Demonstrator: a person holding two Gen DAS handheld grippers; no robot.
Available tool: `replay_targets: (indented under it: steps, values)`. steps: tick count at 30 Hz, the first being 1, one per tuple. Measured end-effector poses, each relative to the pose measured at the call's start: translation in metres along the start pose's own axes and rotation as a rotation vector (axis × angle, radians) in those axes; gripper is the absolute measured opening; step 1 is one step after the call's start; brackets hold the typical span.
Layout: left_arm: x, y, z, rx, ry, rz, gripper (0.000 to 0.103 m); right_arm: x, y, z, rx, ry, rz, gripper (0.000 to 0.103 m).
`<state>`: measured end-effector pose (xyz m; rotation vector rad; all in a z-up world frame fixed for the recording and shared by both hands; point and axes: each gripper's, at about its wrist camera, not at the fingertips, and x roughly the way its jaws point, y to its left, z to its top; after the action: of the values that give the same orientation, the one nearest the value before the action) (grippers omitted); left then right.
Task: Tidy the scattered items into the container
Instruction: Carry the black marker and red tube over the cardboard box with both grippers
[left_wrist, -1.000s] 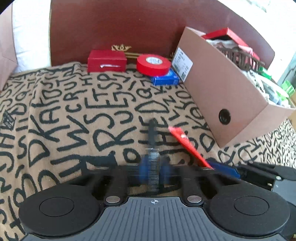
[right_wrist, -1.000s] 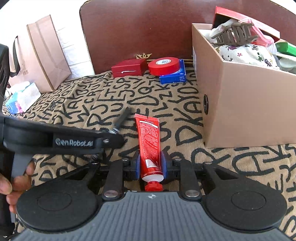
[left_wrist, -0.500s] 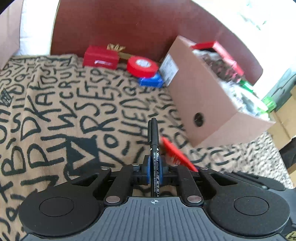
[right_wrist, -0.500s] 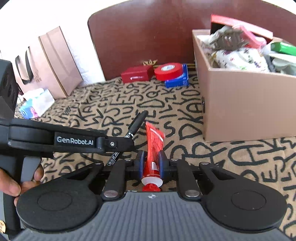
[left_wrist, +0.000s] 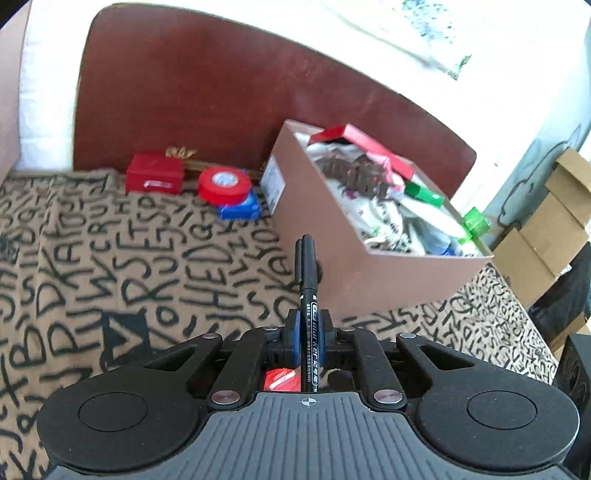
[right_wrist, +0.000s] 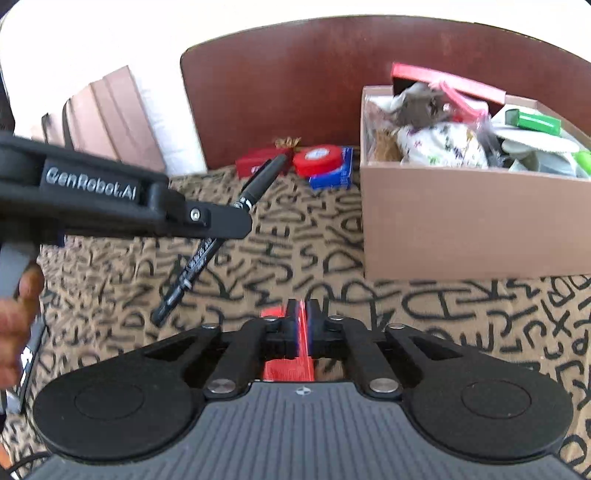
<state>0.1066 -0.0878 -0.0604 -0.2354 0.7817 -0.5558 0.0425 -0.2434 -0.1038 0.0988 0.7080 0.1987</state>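
My left gripper (left_wrist: 308, 328) is shut on a black marker (left_wrist: 307, 280), held in the air and pointing toward the cardboard box (left_wrist: 332, 251). The marker also shows in the right wrist view (right_wrist: 221, 229), held by the left gripper's arm (right_wrist: 110, 203). My right gripper (right_wrist: 303, 328) is shut on a red tube (right_wrist: 291, 363), which hangs down between the blue pads. The box (right_wrist: 461, 221), full of several items, stands ahead and to the right of both grippers. A bit of the red tube shows under the left gripper (left_wrist: 280, 380).
A red case (left_wrist: 155, 173), a red tape roll (left_wrist: 225, 184) on a blue box (left_wrist: 240, 210) lie by the brown headboard (left_wrist: 221, 103). A letter-patterned cloth (left_wrist: 110, 258) covers the surface. A paper bag (right_wrist: 110, 118) stands at the left. Cardboard boxes (left_wrist: 546, 229) stand at the right.
Both grippers have lifted their items off the cloth and risen; the box now looks lower and its inside shows. The red tube now hangs down from the right gripper.
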Motion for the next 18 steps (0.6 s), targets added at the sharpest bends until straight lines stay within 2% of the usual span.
replay_targets:
  steps: [2, 5, 8, 10, 18]
  values:
    - [0.005, 0.005, -0.006, -0.023, 0.022, 0.008, 0.004, 0.002, 0.001, -0.005, -0.005, 0.012, 0.017, 0.035]
    - [0.008, 0.012, -0.013, -0.040, 0.037, 0.016, 0.004, 0.012, 0.007, -0.009, -0.027, 0.051, 0.023, 0.038]
    - [0.007, 0.018, -0.017, -0.051, 0.034, 0.016, 0.005, 0.026, 0.007, -0.016, -0.030, 0.115, 0.017, 0.038]
    - [0.007, 0.021, -0.017, -0.056, 0.034, 0.016, 0.005, 0.033, 0.006, -0.020, -0.032, 0.128, 0.015, 0.038]
    - [0.001, 0.014, -0.015, -0.046, 0.017, -0.001, 0.005, 0.015, -0.001, -0.012, 0.036, 0.058, 0.032, 0.035]
